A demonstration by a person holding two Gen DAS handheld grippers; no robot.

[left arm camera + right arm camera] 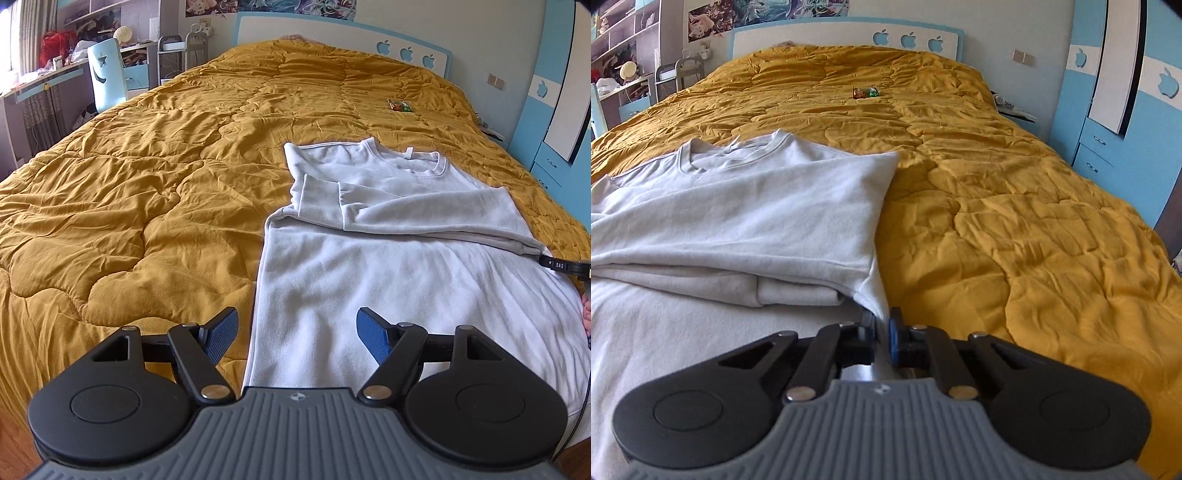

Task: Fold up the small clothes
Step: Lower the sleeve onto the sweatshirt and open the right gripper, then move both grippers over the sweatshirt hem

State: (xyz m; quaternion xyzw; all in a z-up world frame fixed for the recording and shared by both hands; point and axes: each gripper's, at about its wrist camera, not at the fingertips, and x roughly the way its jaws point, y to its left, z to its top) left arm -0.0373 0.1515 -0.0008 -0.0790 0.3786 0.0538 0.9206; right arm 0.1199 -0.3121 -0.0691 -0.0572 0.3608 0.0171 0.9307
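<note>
Sweatshirt [369, 266], white and long-sleeved, lies spread on the mustard-yellow quilt [147, 184] of a bed, its ribbed collar toward the headboard [332, 33] with the blue apple cut-outs. One sleeve [388, 206] is folded across the chest, with its cuff near the garment's left edge. In the left wrist view the left tool [295, 336] hangs over the lower part of the sweatshirt with its blue pads wide apart and nothing between them; one pad sits above the quilt, the other above the white cloth, so the garment's long edge runs up between them. In the right wrist view the right tool [882, 332] is at the sweatshirt's other side, at the foot of the folded shoulder, and its jaws are drawn together on a pinch of the white fabric at the edge. The tip of that tool also shows at the far right of the left wrist view, touching the cloth. A small bright wrapper-like object [865, 92] lies well apart, farther up the quilt.
</note>
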